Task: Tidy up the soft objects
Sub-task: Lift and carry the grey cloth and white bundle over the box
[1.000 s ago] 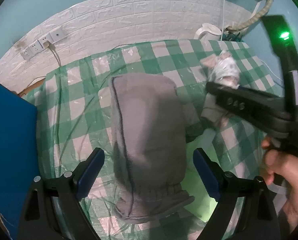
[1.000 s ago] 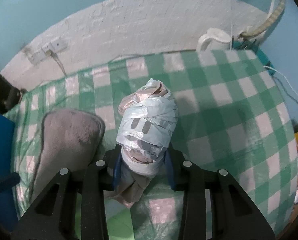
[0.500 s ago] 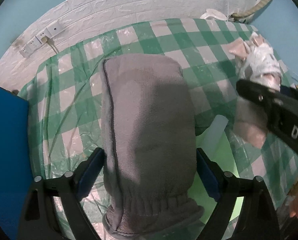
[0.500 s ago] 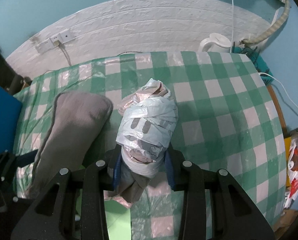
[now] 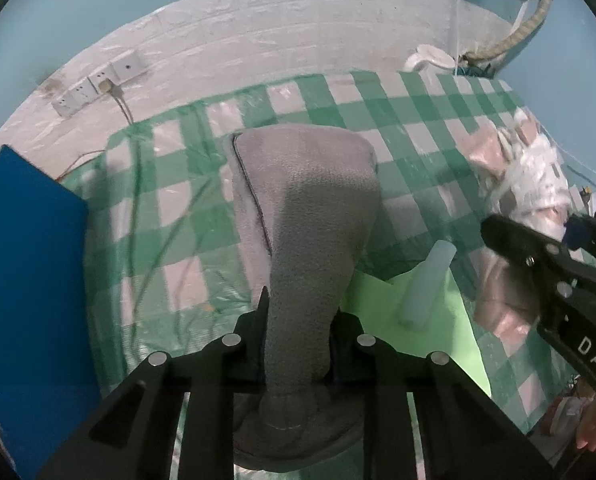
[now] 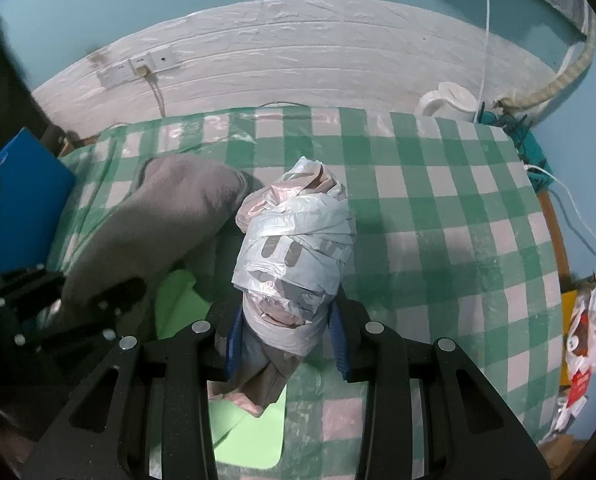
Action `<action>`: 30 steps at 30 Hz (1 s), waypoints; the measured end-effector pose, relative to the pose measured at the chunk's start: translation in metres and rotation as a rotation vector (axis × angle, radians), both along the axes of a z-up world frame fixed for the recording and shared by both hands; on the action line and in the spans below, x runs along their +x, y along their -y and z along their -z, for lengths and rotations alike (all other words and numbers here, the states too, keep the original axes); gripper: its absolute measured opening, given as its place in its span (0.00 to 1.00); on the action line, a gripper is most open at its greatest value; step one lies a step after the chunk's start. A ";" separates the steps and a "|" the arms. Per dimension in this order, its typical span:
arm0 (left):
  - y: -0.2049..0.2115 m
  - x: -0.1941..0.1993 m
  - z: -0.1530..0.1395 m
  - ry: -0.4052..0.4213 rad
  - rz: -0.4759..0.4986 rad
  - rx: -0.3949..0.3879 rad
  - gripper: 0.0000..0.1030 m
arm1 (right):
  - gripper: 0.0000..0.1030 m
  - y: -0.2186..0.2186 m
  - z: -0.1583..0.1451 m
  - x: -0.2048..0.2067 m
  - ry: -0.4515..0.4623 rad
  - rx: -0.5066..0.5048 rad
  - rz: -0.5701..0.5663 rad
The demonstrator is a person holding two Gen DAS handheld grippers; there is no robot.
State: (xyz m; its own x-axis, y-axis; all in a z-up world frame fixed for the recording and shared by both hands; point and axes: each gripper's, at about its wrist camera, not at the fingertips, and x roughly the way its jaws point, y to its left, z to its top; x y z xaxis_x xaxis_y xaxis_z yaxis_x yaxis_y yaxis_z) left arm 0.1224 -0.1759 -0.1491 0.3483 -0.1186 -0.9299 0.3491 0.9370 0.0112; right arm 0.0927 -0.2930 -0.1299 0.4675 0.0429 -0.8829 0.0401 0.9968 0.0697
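**Two soft things, one in each gripper**

The tabletop [image 6: 438, 216] with its green and white checked cloth is the biggest thing here, so every place is told from it. It runs back to a white brick wall [image 6: 298, 60]. A white kettle [image 6: 450, 100] stands at its far right corner. A blue board [image 5: 29, 280] stands at its left side.

The grey fleece pouch [image 5: 310, 216] lies near the middle of the tabletop, close to the left side. It looks light, thick and floppy. The left hand-held gripper [image 5: 298, 344] has just closed in and now pinches the pouch tight at its near, gathered end. I think that is a good place, because the cloth bunches there and will not slip.

The plastic-bag bundle [image 6: 293, 248] is just right of the pouch. It looks light, squashy and a bit slippery. The right hand-held gripper [image 6: 285, 340] holds it around its low, thin part.

A green sheet [image 6: 249, 432] lies under both. A small pale tube [image 5: 426, 284] rests on it. The right side of the tabletop is bare, so there is room there.
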 end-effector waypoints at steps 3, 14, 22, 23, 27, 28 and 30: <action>-0.009 -0.003 -0.008 0.015 -0.020 -0.012 0.20 | 0.34 -0.006 -0.005 -0.004 -0.001 -0.006 -0.013; -0.040 -0.019 -0.044 0.097 -0.066 -0.024 0.20 | 0.34 -0.031 -0.028 -0.018 0.022 -0.026 -0.068; -0.057 -0.035 -0.073 0.163 -0.075 -0.028 0.20 | 0.34 -0.047 -0.046 -0.025 0.051 -0.036 -0.100; -0.059 -0.038 -0.076 0.172 -0.076 -0.027 0.20 | 0.34 -0.049 -0.048 -0.026 0.054 -0.039 -0.105; -0.068 -0.048 -0.087 0.201 -0.081 -0.024 0.20 | 0.34 -0.057 -0.056 -0.030 0.067 -0.041 -0.122; -0.071 -0.051 -0.089 0.204 -0.084 -0.025 0.20 | 0.34 -0.060 -0.059 -0.031 0.072 -0.041 -0.128; -0.075 -0.054 -0.093 0.211 -0.088 -0.024 0.20 | 0.34 -0.064 -0.062 -0.032 0.079 -0.039 -0.138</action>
State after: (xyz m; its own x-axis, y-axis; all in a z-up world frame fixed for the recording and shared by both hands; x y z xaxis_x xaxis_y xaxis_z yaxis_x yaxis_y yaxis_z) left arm 0.0686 -0.1009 -0.0564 0.5447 -0.1004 -0.8326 0.2580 0.9647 0.0524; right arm 0.0603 -0.2285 -0.0675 0.5273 0.0777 -0.8461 -0.1014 0.9944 0.0281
